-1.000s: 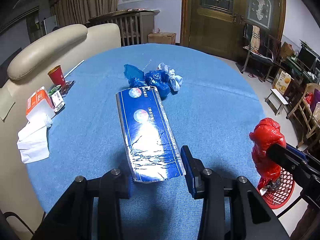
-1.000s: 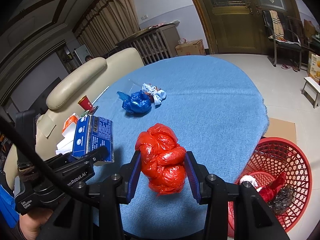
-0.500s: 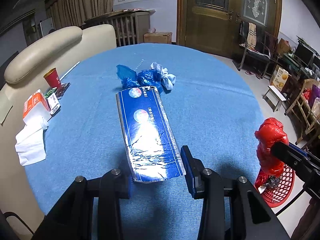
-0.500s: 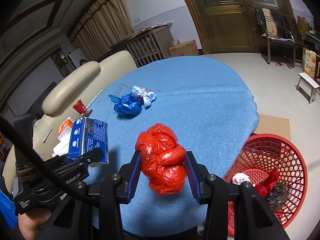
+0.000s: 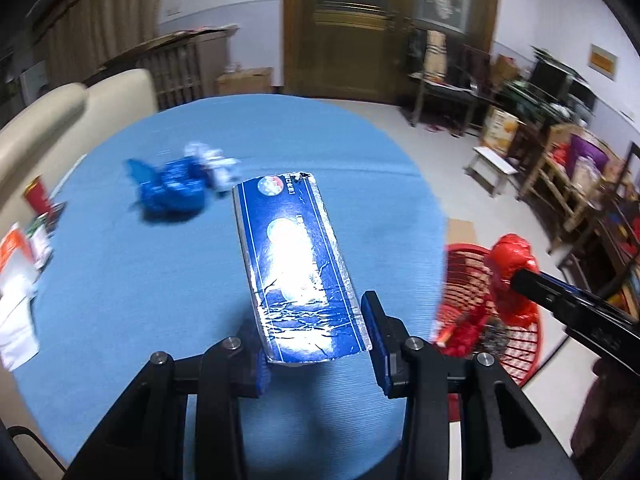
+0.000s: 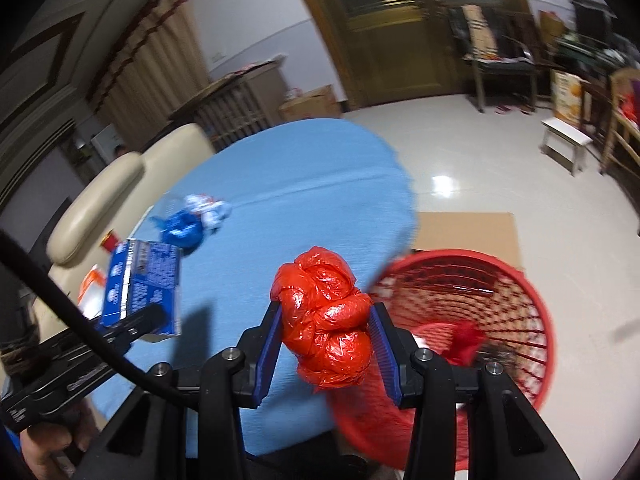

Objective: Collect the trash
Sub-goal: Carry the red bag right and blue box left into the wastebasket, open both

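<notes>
Right gripper fingers clamp red bag bundle just beside red basket; left gripper fingers hold blue carton above table, near the basket

Nothing reads cleanly. The blue carton carries a round emblem with a short white line of characters beside it at its far end (too blurred to make out), and dense white print on its side face in the right wrist view. Faint lettering runs along the left gripper's black body below the carton, also unreadable.
</notes>
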The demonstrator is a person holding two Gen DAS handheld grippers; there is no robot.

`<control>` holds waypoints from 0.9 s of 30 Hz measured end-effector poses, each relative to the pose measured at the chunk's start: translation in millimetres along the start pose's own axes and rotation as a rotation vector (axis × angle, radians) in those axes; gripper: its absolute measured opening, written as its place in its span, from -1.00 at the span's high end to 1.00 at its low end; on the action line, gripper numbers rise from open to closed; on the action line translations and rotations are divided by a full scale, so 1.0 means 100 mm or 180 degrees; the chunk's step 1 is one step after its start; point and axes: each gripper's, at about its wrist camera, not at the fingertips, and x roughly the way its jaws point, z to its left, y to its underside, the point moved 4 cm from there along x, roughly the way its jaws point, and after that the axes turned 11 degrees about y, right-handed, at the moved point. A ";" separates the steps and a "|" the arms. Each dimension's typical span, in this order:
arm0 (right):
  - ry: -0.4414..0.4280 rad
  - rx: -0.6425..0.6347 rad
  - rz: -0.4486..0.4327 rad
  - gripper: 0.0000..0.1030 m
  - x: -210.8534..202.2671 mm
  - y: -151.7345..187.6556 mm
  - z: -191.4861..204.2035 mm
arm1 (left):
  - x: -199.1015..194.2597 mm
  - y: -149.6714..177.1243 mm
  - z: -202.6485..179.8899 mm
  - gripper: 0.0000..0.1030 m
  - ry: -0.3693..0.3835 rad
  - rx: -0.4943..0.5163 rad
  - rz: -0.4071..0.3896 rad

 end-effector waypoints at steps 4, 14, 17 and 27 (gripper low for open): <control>0.0200 0.0200 0.0068 0.10 0.07 0.01 -0.44 | 0.17 -0.02 -0.37 0.19 0.0255 0.0223 0.0097; 0.0470 0.0500 0.0201 0.08 0.25 -0.07 -1.14 | 0.65 -0.03 -1.09 0.19 0.0676 0.0624 0.0423; 0.0475 0.0565 0.0272 0.05 0.34 -0.09 -1.23 | 0.77 0.00 -1.18 0.19 0.0716 0.0673 0.0510; 0.0511 0.0893 0.0346 -0.36 0.48 -0.13 -1.54 | 1.14 0.03 -1.31 -0.29 0.0800 0.0683 0.0846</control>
